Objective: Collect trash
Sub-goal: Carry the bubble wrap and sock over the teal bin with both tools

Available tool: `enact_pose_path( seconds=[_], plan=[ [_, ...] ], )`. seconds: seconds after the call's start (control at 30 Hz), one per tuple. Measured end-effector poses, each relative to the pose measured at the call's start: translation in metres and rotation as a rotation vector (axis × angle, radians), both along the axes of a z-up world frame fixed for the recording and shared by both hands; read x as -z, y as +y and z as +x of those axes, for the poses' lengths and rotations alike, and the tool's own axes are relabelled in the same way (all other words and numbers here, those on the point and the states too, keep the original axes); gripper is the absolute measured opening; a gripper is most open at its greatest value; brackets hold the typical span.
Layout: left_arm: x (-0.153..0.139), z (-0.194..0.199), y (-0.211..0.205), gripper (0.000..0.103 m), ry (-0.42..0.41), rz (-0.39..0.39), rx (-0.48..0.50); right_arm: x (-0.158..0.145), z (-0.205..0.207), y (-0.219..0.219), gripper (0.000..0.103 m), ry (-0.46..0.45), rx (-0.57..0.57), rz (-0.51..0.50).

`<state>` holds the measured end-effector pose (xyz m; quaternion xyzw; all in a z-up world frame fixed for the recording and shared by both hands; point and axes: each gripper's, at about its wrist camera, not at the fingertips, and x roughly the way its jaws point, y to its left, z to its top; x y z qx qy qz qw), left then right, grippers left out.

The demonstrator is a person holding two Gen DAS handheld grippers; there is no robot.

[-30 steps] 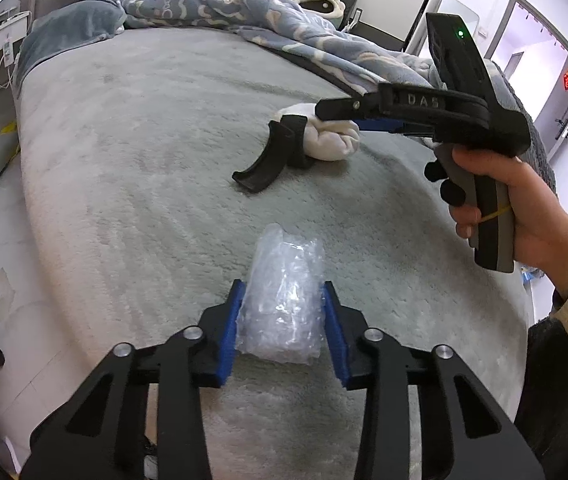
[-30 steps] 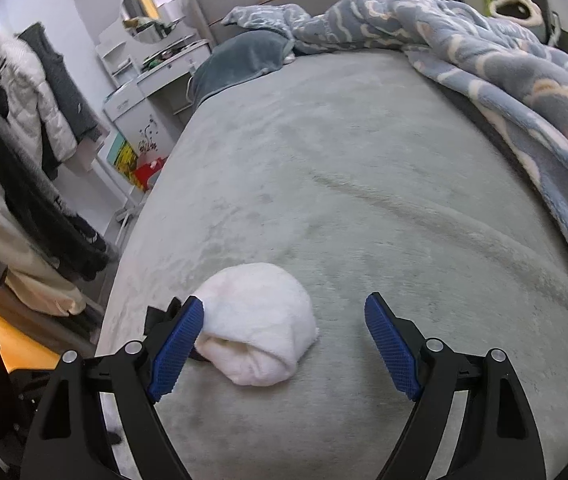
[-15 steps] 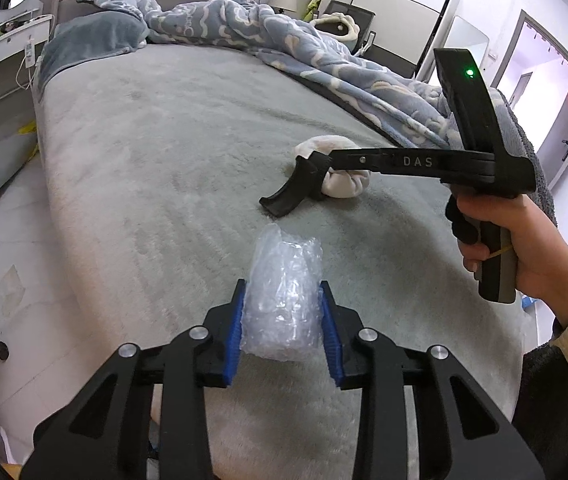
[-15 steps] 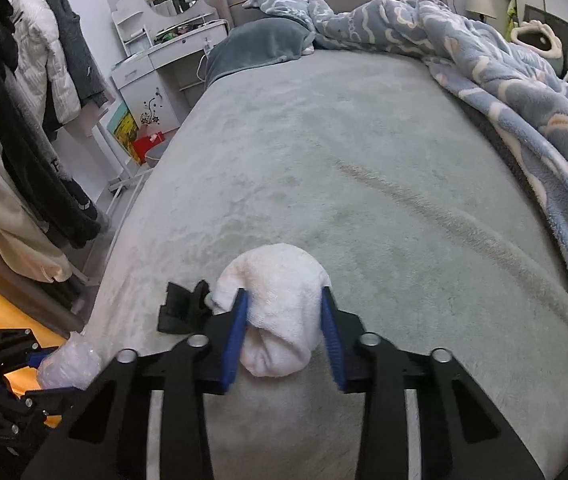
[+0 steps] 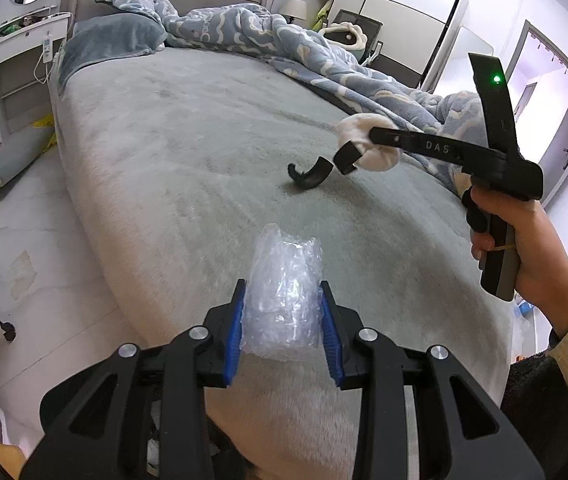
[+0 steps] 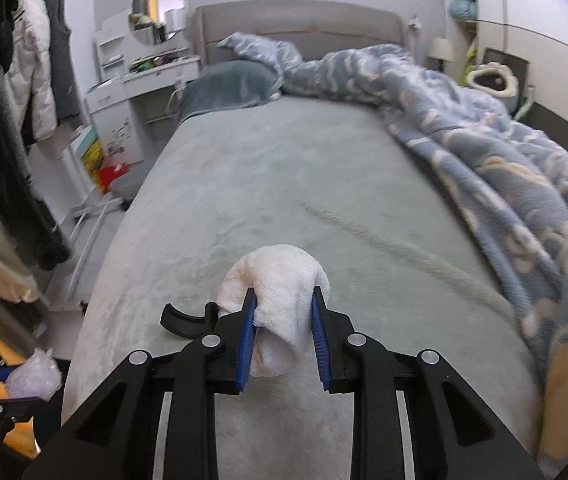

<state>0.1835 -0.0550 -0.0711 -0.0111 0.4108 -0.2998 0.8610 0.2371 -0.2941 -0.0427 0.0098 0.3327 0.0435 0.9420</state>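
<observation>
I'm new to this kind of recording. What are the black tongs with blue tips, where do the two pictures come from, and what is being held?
There is no robot here: a person holds a hand-held two-finger gripper in each hand, and each carries a fisheye camera looking along its fingers. One picture is from the left gripper, shut on a crumpled clear plastic wad. The other is from the right gripper, whose jaws have just been closing and now pinch a rolled white cloth bundle. The left view also shows that right gripper from outside, with the person's hand on its handle. Below lies a grey plush bed cover, with a curved black plastic piece on it and a rumpled blue patterned blanket along one side.
</observation>
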Motion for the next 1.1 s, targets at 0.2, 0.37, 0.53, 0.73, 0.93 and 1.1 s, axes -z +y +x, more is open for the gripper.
enact_pose_path(
  seconds=[0.2,0.37,0.53,0.73,0.93,1.1],
  plan=[
    [0.005,-0.017,0.021,0.037,0.009,0.01,-0.019,-0.011,-0.023,-0.003,0.026,-0.07,0.079,-0.001],
    [0.01,-0.032,0.04,0.037,0.018,0.014,-0.037,-0.003,-0.032,0.009,0.026,-0.05,0.063,-0.006],
    [0.014,-0.045,0.059,0.037,0.027,0.017,-0.064,0.0,-0.048,0.033,0.026,-0.048,0.029,0.009],
    [0.018,-0.057,0.076,0.037,0.034,0.04,-0.097,0.006,-0.06,0.07,0.026,-0.037,-0.028,0.02],
    [0.035,-0.062,0.1,0.037,0.087,0.078,-0.152,0.012,-0.068,0.111,0.026,-0.025,-0.088,0.032],
    [0.05,-0.062,0.121,0.037,0.146,0.094,-0.191,0.018,-0.072,0.141,0.026,-0.002,-0.138,0.06]
  ],
)
